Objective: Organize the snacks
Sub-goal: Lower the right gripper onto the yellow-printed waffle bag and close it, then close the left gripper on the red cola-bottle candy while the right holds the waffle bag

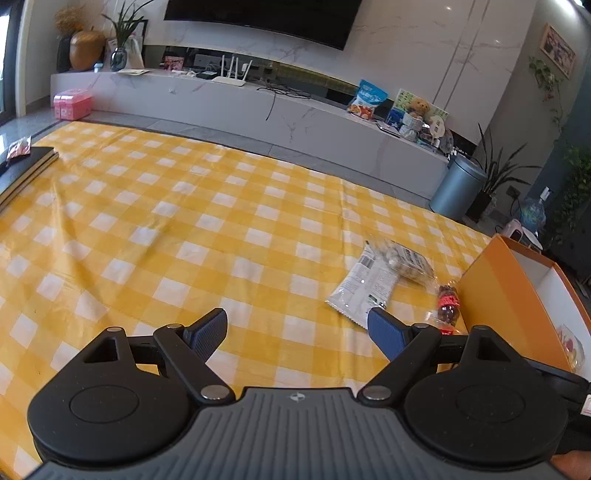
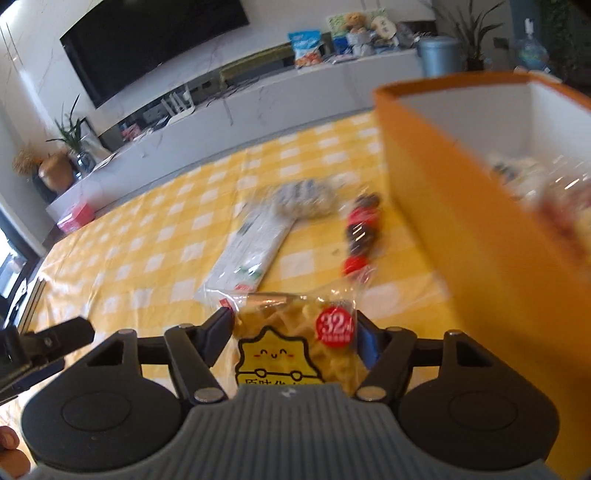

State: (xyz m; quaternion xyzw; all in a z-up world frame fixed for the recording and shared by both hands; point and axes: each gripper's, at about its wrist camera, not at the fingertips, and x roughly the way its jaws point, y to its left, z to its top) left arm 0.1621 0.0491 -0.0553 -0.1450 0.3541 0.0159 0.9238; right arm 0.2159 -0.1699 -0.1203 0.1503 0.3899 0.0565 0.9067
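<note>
Clamped between the right gripper's point(image 2: 295, 325) pads sits a yellow snack bag point(image 2: 295, 339) (cartoon face, red sticker), beside the orange box point(image 2: 461, 229). Left gripper point(image 1: 297, 330) gapes wide above the checked cloth point(image 1: 166, 221), holding nothing.

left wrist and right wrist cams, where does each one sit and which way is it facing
Left wrist: on the left gripper, angled down over the checked cloth; its jaws open and empty; a bit of hand at the lower right.
Right wrist: on the right gripper, facing the orange box; its jaws grip a yellow snack packet; fingertips at lower left.
Shared: white packet, red candy packet, box, TV.
</note>
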